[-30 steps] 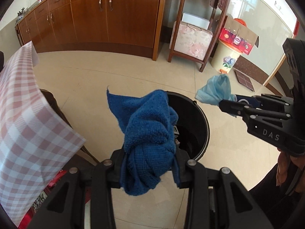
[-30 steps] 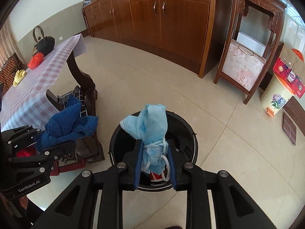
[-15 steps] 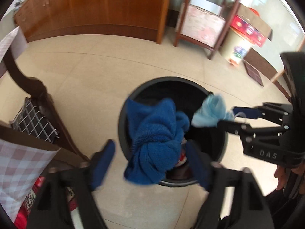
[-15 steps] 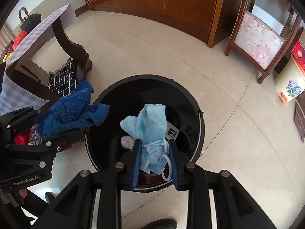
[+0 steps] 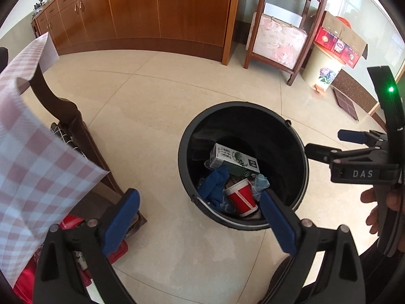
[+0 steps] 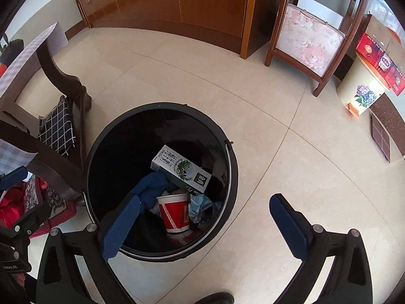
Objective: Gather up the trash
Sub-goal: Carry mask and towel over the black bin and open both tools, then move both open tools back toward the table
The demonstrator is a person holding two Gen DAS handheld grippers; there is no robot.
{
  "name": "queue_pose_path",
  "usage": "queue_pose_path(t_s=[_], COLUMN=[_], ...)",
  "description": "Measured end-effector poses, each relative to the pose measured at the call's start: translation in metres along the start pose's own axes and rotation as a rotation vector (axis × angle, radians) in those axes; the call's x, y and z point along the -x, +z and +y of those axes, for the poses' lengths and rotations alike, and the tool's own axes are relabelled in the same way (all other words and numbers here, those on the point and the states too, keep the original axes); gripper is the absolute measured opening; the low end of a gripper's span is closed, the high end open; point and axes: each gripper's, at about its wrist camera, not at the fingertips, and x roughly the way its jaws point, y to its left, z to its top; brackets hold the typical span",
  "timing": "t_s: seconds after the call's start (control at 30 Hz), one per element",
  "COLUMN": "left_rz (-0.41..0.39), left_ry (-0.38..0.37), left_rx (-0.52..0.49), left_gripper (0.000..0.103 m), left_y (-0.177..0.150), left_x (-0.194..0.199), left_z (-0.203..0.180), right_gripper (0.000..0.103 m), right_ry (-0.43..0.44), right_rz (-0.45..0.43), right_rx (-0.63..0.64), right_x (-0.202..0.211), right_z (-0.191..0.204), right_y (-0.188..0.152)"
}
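Below the fingers: a round black trash bin (image 5: 298, 152) (image 6: 227, 177) stands on the pale tiled floor (image 5: 152, 101), its mouth open upward.
Left gripper (image 5: 200, 215): fingers (image 5: 121, 217) spread wide with nothing between them; the bin's near rim sits ahead of the right-hand finger.
Right gripper (image 6: 205, 223): fingers (image 6: 288, 225) spread wide and bare; its left finger overlaps the bin's near rim, its right finger is over the floor beside the bin. From the left wrist view it shows side-on at the bin's right, marked DAS, with a green light lit.
Blue cloth (image 5: 214, 185) (image 6: 152, 185): dark blue, crumpled, lying in the bottom of the bin just ahead of the left finger of each gripper, touching the cup.
Light blue mask (image 5: 260, 182) (image 6: 200, 204): pale, bunched, lying in the bin on the other side of the cup.
Red cup (image 5: 240, 197) (image 6: 174, 211): red paper with a white rim and white base, tipped over between cloth and mask.
Carton (image 5: 234, 158) (image 6: 181, 168): white and green box with dark print, lying tilted on the other trash, farther from the fingers.
Left of the fingers: a bench with a pink checked cloth (image 5: 33, 152) and a dark wooden chair (image 6: 73, 101) carrying a black grid-pattern cushion (image 6: 58, 126).
Far beyond the fingers: brown wooden cabinets (image 5: 152, 7), a wooden stand (image 6: 311, 33) holding a floral case, and a cream floral bin (image 6: 362, 88).
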Motion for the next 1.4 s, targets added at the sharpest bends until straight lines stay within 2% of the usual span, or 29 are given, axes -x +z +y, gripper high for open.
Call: queue_pose_path(t_s=[0.37, 0.8, 1.17, 1.4], left_rz=[-0.098, -0.22, -0.317, -0.345], left_ry=[0.033, 0.089, 0.237, 0.348], left_rx=[0.049, 0.16, 0.321, 0.429], left_gripper=[0.097, 0.097, 0.097, 0.097], left_y=[-0.014, -0.038, -0.061, -0.08], left_x=[0.058, 0.127, 0.182, 0.21], left_z=[0.024, 0.072, 0.156, 0.217], right_gripper=[0.103, 0.103, 0.103, 0.103], right_ry=[0.024, 0.078, 0.159, 0.257], right_rz=[-0.112, -0.243, -0.344, -0.378], right_rx=[0.052, 0.135, 0.258, 0.325], right_x=[0.063, 0.134, 0.17, 0.181], right_z=[0.028, 0.09, 0.178, 0.249], right_y=[-0.016, -0.021, 0.001, 0.023])
